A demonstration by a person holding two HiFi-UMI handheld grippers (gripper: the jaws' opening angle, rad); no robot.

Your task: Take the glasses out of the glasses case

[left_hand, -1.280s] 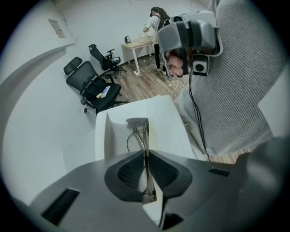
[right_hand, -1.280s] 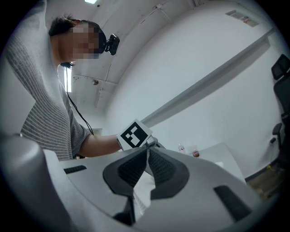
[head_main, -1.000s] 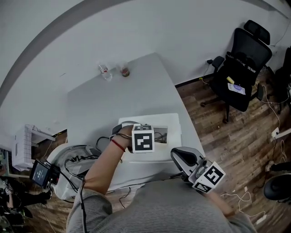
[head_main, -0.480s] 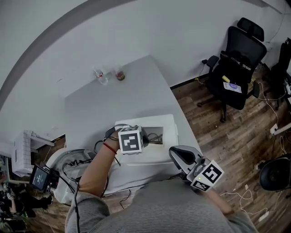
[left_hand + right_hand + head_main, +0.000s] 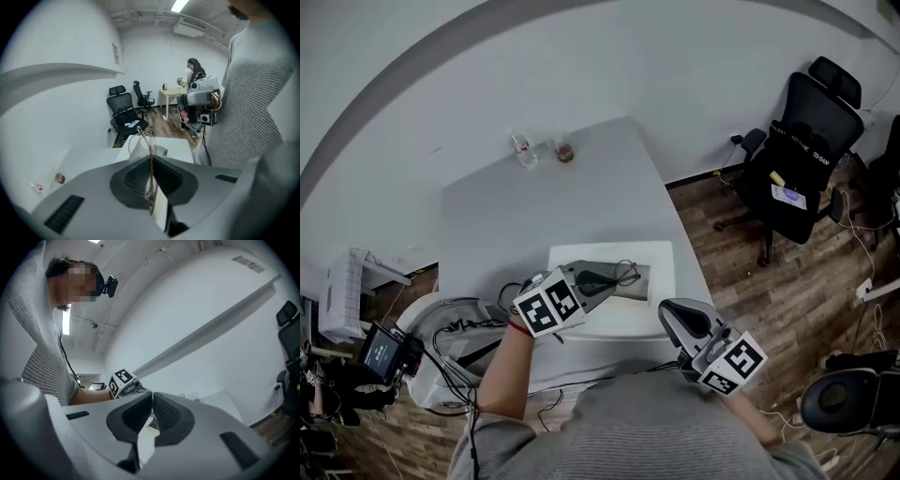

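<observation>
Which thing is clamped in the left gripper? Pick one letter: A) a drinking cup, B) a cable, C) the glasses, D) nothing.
C: the left gripper view shows the left gripper with its jaws closed on the thin wire frame of the glasses.

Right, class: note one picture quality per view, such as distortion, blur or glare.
Head view: fisheye bends the wall behind the table; even light. Left gripper view: black corners, glasses crisp. Right gripper view: mosaic patch, bright lamp.

Office, black swivel chair (image 5: 804, 155), white table (image 5: 553, 216), wood floor (image 5: 759, 286)
</observation>
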